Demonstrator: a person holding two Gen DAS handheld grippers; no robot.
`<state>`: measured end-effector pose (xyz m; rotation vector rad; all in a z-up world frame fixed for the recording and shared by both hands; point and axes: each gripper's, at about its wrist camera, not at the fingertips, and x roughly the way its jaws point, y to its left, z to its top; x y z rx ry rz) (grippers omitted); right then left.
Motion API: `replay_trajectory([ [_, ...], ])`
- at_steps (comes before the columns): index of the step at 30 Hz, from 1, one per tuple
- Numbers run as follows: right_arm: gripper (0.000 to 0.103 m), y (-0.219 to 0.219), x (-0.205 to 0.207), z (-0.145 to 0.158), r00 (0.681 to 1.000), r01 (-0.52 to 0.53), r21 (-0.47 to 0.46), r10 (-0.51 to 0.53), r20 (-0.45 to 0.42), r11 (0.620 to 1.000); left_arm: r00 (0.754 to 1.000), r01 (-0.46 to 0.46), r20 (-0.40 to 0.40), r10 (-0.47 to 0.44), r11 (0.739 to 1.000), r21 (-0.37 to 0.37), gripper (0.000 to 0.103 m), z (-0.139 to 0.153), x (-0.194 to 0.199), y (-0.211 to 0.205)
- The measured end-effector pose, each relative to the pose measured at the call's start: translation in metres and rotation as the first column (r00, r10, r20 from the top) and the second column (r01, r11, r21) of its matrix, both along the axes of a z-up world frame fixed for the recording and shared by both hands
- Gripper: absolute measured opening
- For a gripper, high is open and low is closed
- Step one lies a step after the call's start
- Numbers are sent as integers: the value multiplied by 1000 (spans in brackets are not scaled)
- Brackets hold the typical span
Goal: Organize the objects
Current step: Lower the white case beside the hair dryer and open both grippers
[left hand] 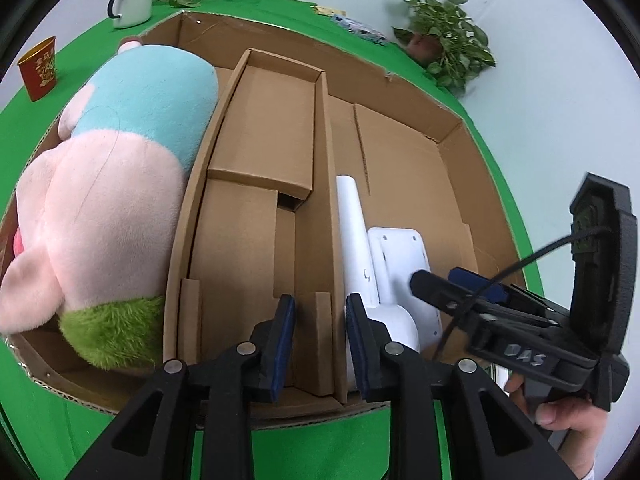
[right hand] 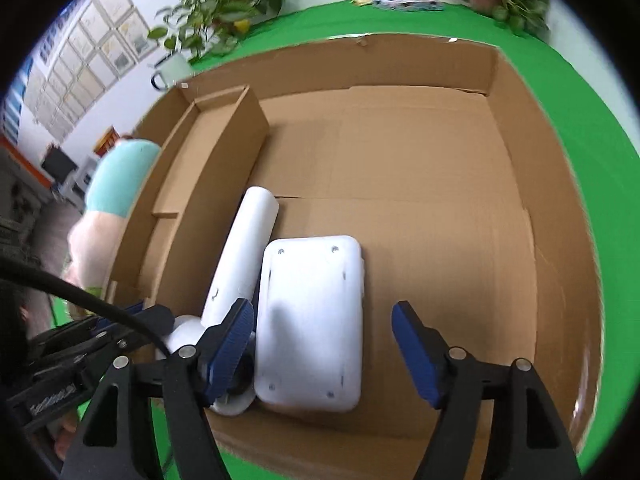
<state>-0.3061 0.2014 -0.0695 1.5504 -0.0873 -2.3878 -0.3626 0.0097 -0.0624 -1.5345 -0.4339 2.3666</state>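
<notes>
cardboard box, wide and shallow, fills both views on the green table cover, with upright cardboard dividers splitting it into lanes. plush toy, pink, pale blue and green, lies along the left lane and bulges over the box edge. white device, a flat rounded plate with a round tube lying against its left side, rests in the large right section of the box, close to the near wall. right gripper has its jaws spread wide, hanging just over the plate; the left blue pad sits by the tube's lower end and the right pad stands clear over bare cardboard, and neither is seen pressing on anything. left gripper has its jaws part open, astride the top edge of the divider beside the tube, with nothing clamped between them. only the left wrist view shows the plush toy whole, the smaller inner carton in the middle lane, the white enamel mug, the red cup and the hand on the right gripper's handle; only the right wrist view shows the plate's whole face with its small screw holes, and framed pictures on the wall. potted plants stand at the table's far edge, well apart from the box.
</notes>
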Motion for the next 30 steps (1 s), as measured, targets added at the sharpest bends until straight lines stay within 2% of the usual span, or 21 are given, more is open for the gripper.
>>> replay_trajectory([
  [3,71,-12,-7,-8,999,-35,24,35,21,999,1000,3,2,-3,1000,-9,25,0,-1,1],
  [6,71,-12,-9,-13,999,-26,55,25,21,998,1000,6,8,-6,1000,-1,25,1,-1,-3],
  [9,71,-4,-10,-18,999,-12,16,12,43,1000,1000,8,1,-8,1000,-9,26,2,0,-3],
  [12,71,0,-8,-17,999,-5,15,5,37,1000,1000,11,0,-11,1000,-5,27,2,-1,-6],
  [16,62,11,-9,-16,997,66,-14,-65,51,998,1000,11,0,-11,1000,-3,27,0,-1,-4],
  [20,62,11,-9,-18,992,90,-60,-84,98,994,1000,9,-5,-9,1000,-5,27,0,-1,-2],
  [24,62,-9,-11,-16,995,39,-23,-37,98,999,1000,6,-7,-7,1000,-7,27,0,-1,1],
  [27,68,-23,-17,-18,994,7,38,-11,105,999,1000,10,-5,-10,1000,0,27,-1,-2,-1],
  [30,68,-30,-19,-20,995,-4,73,-3,100,997,1000,12,-8,-12,1000,0,27,-2,-3,-1],
])
